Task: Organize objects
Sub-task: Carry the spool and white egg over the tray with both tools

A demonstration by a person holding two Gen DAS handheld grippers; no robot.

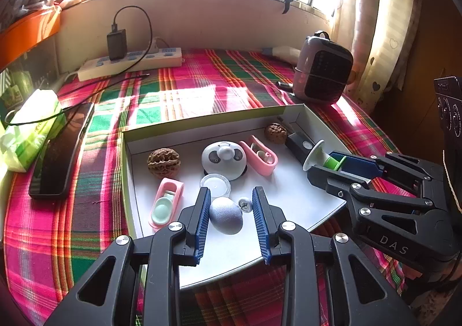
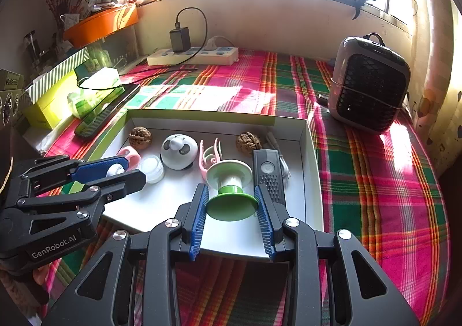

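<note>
A white shallow box [image 1: 288, 198] lies on the plaid cloth. It holds two walnuts [image 1: 163, 162], a panda-faced dome [image 1: 223, 159], two pink clips [image 1: 166, 201], a clear round lid [image 1: 215, 185] and a black device [image 2: 268, 172]. My left gripper [image 1: 231, 190] hangs over the box's near edge, shut on a grey egg-shaped ball [image 1: 226, 214]. A small silver pin [image 1: 245, 204] lies beside it. My right gripper [image 2: 231, 188] is shut on a green and white spool [image 2: 231, 193], low over the box's right side next to the black device.
A black phone [image 1: 57, 152] and a green tissue pack [image 1: 31, 126] lie left of the box. A power strip [image 1: 130, 64] with a charger runs along the back wall. A small heater [image 2: 369, 83] stands at the back right by the curtain.
</note>
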